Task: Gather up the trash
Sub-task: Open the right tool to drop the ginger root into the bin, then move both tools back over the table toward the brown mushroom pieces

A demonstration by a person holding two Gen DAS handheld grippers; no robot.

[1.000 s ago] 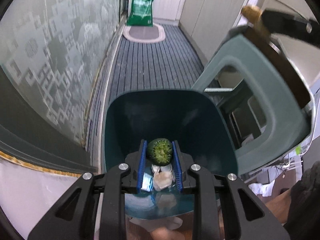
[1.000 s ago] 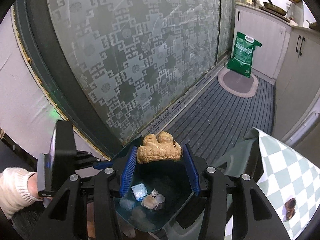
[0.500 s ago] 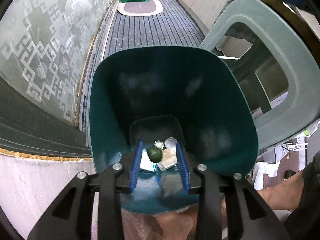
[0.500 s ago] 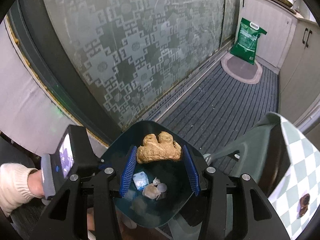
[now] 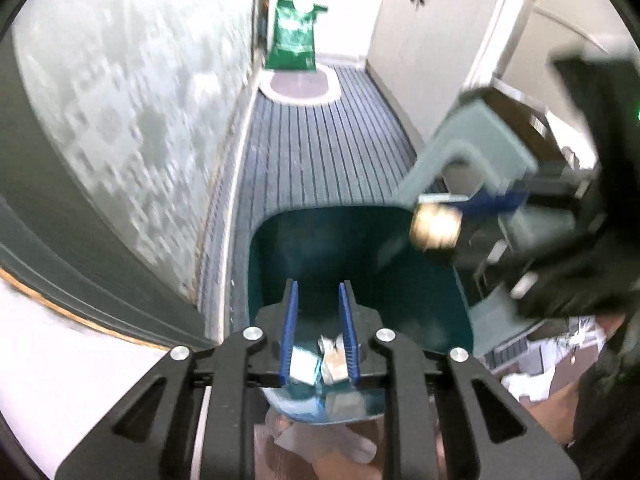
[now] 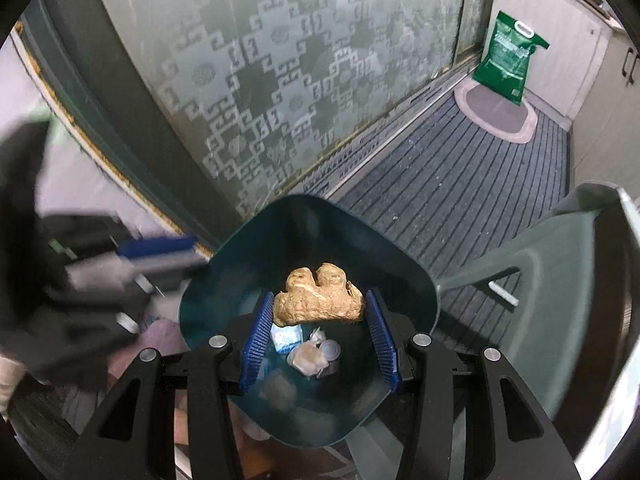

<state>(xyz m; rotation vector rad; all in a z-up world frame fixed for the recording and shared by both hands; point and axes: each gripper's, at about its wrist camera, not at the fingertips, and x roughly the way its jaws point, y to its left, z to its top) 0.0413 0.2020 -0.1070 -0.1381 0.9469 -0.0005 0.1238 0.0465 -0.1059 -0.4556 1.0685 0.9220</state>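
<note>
Hovering over the dark teal plastic trash bin [image 6: 308, 240] on the striped floor mat [image 6: 460, 184], the right tool [image 6: 319, 312] clamps a knobbly tan ginger root [image 6: 318, 300] between its blue ribbed pads, one pad on each end of the root. That root looks firm and fairly light, with a dry, rough skin that should not slip; the hold across its long axis seems sound, and it is stiff enough to take the squeeze without harm. It hangs just above the bin's mouth, so I judge it is about to be let go.

Down in the bin's bottom lie a small blue-and-white packet [image 6: 285, 336], a crumpled pale wrapper [image 6: 308, 358] and a little white cap [image 6: 330, 350], all light scraps.

The left tool [image 5: 318, 300] sits at the near side of the same bin, its jaws narrow and having just been closing, with nothing between the pads; the scraps seen through the gap lie far below. A pale grey-green plastic chair [image 6: 552, 280] stands just right of the bin.
</note>
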